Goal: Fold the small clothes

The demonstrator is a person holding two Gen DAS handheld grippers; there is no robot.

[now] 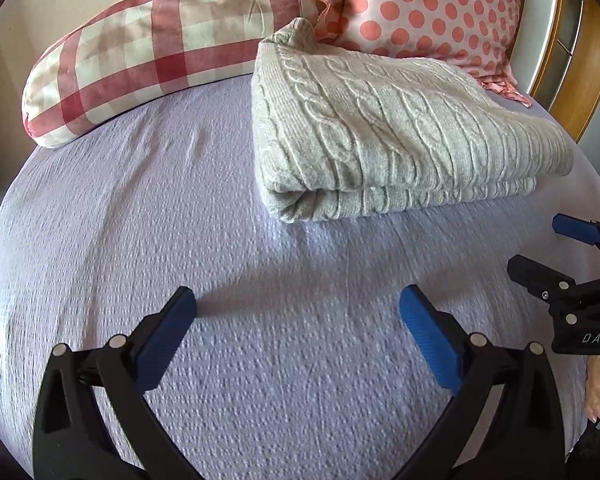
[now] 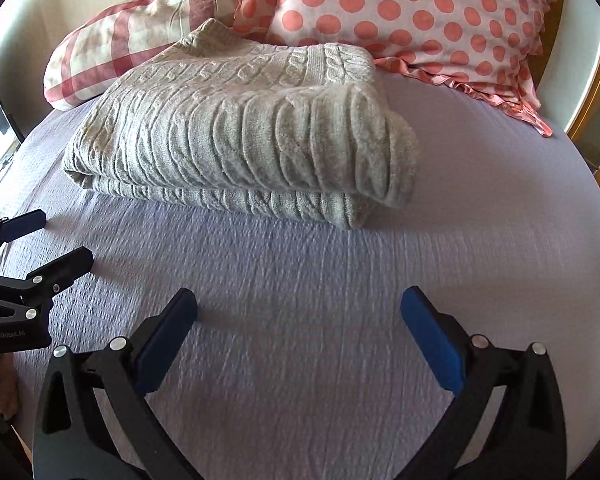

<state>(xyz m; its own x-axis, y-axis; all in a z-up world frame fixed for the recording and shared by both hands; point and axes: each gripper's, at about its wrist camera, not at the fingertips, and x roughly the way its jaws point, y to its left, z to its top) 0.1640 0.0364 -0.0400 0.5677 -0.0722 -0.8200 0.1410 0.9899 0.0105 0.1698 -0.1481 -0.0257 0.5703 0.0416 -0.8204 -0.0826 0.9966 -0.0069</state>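
Observation:
A grey cable-knit sweater (image 1: pixel 384 128) lies folded in a flat stack on the lilac bedspread (image 1: pixel 180 216), toward the pillows; it also shows in the right wrist view (image 2: pixel 240 140). My left gripper (image 1: pixel 298 300) is open and empty, above the bedspread in front of the sweater. My right gripper (image 2: pixel 299 300) is open and empty, also short of the sweater. The right gripper shows at the right edge of the left wrist view (image 1: pixel 540 248), and the left gripper shows at the left edge of the right wrist view (image 2: pixel 60 236). Neither touches the sweater.
A red-and-cream checked pillow (image 1: pixel 148 44) and a pink polka-dot pillow (image 1: pixel 428 12) lie at the head of the bed behind the sweater. A wooden frame (image 1: pixel 592 60) stands at the right. The bedspread (image 2: pixel 340 280) spreads in front of the sweater.

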